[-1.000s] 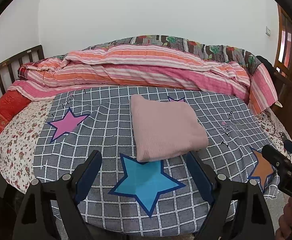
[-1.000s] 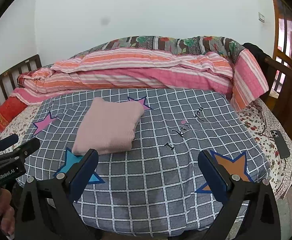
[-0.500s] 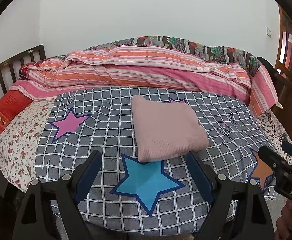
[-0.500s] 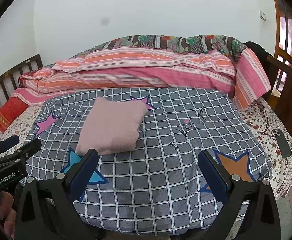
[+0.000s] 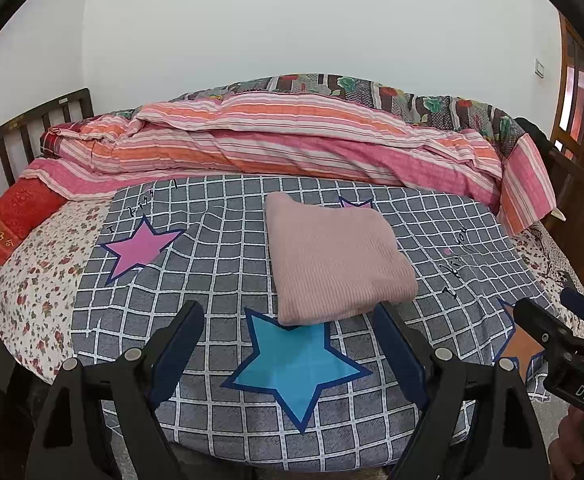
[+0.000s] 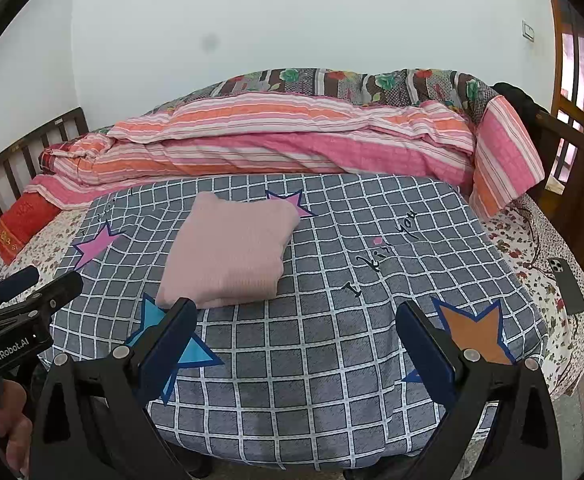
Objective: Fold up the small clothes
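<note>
A pink knitted garment [image 5: 334,258] lies folded into a neat rectangle on the grey checked star-print sheet [image 5: 219,264], also seen as the pink garment [image 6: 229,250] in the right wrist view. My left gripper [image 5: 289,322] hovers open just short of the garment's near edge, nothing between its fingers. My right gripper [image 6: 296,322] is open too, held over the sheet [image 6: 332,320] to the right of the garment and clear of it. Each gripper shows at the edge of the other's view, held by a hand.
A rolled pink-and-orange striped quilt [image 5: 283,148] lies along the back of the bed. A red pillow [image 5: 15,216] sits at the left by the wooden headboard [image 5: 19,128]. A dark phone [image 6: 568,284] rests on the floral sheet at the right. A wooden door [image 5: 580,92] stands at the far right.
</note>
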